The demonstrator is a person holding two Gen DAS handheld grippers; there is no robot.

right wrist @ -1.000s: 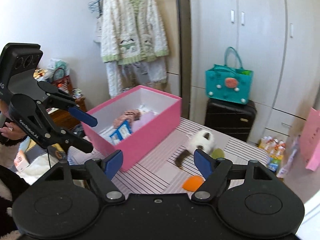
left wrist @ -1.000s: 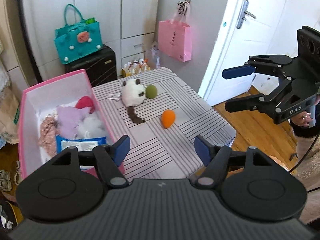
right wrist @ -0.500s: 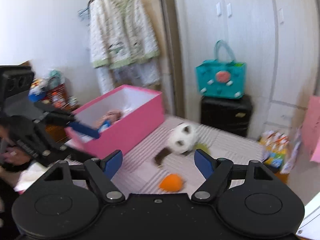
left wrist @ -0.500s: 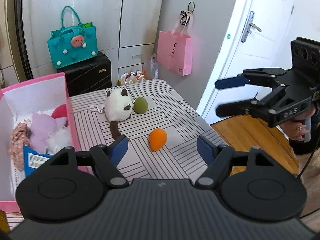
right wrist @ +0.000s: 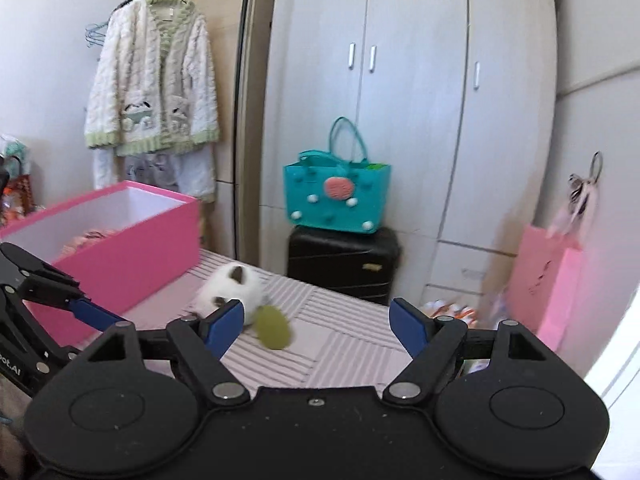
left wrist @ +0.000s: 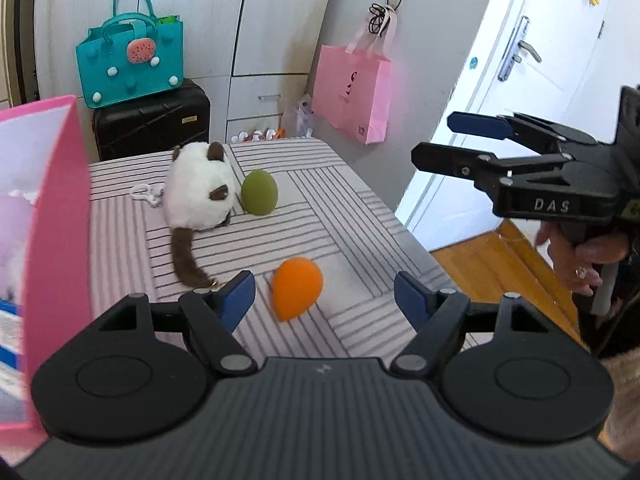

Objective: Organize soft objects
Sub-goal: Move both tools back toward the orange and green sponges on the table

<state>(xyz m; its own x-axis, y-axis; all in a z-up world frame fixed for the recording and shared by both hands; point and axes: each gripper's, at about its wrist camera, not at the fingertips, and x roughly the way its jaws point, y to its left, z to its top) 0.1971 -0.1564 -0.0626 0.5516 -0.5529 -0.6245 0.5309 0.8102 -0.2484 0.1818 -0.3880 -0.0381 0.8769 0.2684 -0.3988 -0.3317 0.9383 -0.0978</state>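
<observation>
The left gripper (left wrist: 324,294) hangs over the near part of the desk (left wrist: 360,216) with its 2 blue-tipped jaws spread wide; they have just been opening, and nothing is clamped between them. The orange soft ball (left wrist: 297,289) lies on the striped desk cover in the gap between those jaws as seen from the left wrist, touched by neither pad. Beyond the orange ball sits the white plush cat (left wrist: 200,194), its brown tail trailing toward the gripper, and the green soft ball (left wrist: 259,193) rests just beside the cat on its right. Left of the orange ball rises the wall of the pink box (left wrist: 56,216), with soft things inside it. The right gripper (right wrist: 316,322) is also wide apart and holds nothing; in its own view the green ball and the blurred cat show beside its left jaw. Right of the orange ball, off the desk edge, the right gripper is carried by a hand (left wrist: 580,256). Behind the desk stand a black suitcase (left wrist: 152,124) with a teal bag (left wrist: 130,64) on top, and a pink paper bag (left wrist: 352,92) hangs on the wall.
</observation>
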